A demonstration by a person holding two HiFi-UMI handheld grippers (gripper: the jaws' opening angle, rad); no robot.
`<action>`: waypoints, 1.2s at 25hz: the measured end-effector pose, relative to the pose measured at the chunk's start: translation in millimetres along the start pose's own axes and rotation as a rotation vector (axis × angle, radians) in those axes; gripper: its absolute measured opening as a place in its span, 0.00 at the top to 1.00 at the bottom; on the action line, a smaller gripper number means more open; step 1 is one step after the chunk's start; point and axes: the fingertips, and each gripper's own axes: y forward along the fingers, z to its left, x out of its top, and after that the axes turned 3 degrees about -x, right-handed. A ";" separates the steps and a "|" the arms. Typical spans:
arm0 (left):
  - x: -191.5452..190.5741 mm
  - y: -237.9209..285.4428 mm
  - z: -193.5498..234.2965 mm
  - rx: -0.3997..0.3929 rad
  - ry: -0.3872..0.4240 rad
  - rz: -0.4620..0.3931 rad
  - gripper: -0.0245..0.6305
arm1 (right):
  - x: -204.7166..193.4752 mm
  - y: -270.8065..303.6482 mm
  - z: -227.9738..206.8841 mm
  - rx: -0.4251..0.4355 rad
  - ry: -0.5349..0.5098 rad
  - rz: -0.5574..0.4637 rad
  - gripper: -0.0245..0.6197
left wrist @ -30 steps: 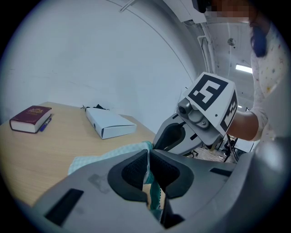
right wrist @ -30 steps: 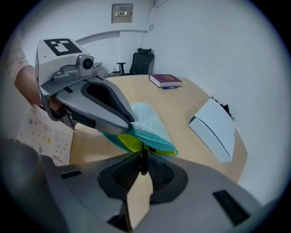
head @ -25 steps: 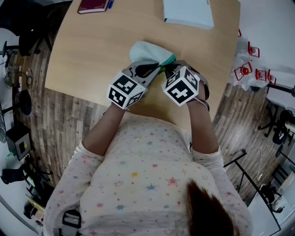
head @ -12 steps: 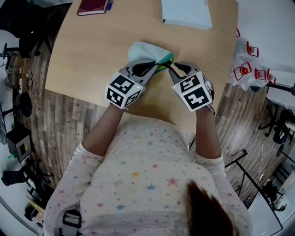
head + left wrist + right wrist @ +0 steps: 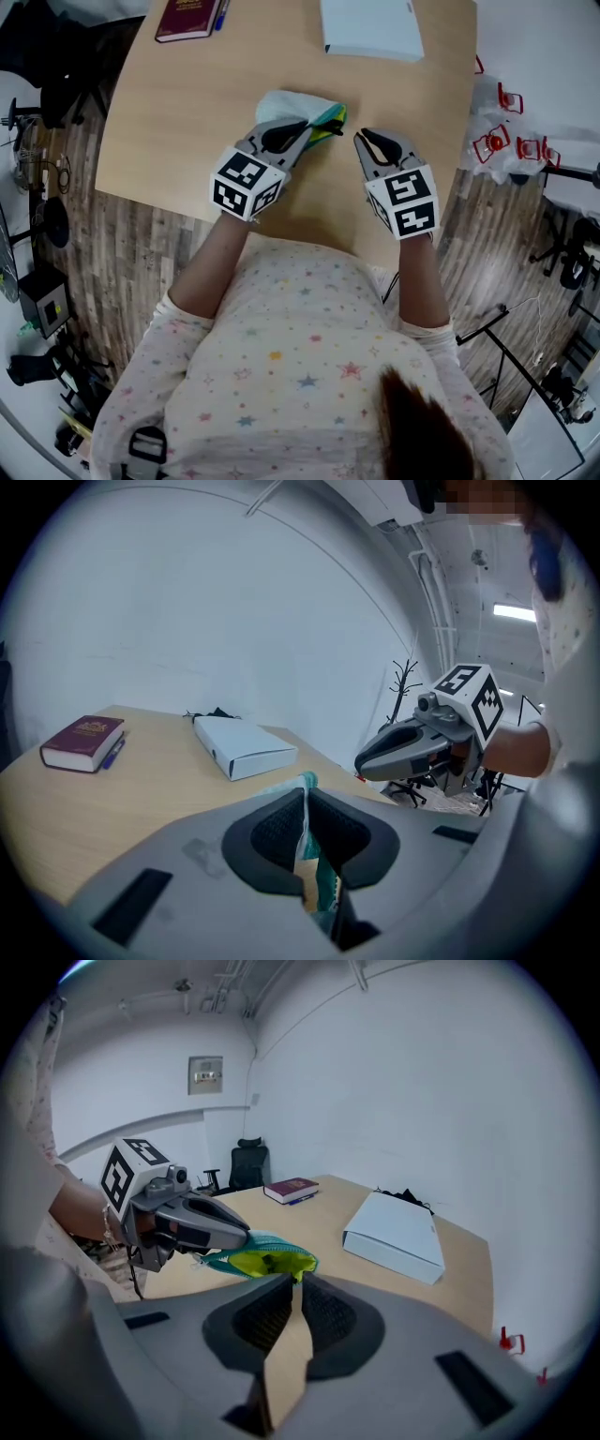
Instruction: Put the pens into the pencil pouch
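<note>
Layout, head view: a light wooden table with rounded corners [image 5: 187, 112] carries a flat white rectangular box [image 5: 370, 28] at its far edge and a dark red hardback book [image 5: 187, 19] at the far left corner.

The pale teal fabric pencil pouch with a teal zip and yellow-green lining [image 5: 286, 103] sits near the table's middle, just ahead of both grippers.

The left gripper [image 5: 307, 128] has its jaws clamped on the pouch's zip edge. Its own view shows the fabric pinched between the pads. This holds the mouth raised and gaping toward the right side.

The right gripper [image 5: 360, 141] hangs just beside the pouch mouth, not touching it. Its jaws are together and nothing is between them.

One slim blue pen [image 5: 222, 9] lies touching the book's right edge, with its long axis along that edge, pointing away from the person. Whether pens are already in the pouch cannot be told.

Judgement: the pen lies far and to the left of both sets of fingers, well apart. It is nearer the left gripper, but that one is occupied, so the free right gripper would have to reach across, open, and close across the pen's width.
</note>
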 end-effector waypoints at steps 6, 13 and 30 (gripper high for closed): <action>5.8 -3.8 4.1 0.019 0.010 -0.009 0.93 | 4.6 -12.0 -8.6 -0.043 0.067 -0.087 0.93; 10.9 -6.4 11.6 0.056 0.025 -0.020 0.93 | 7.0 -17.6 -10.3 -0.077 0.059 -0.138 0.94; 32.0 -19.6 28.3 0.148 0.059 -0.074 0.93 | 25.3 -33.5 -9.3 -0.110 0.088 -0.281 0.95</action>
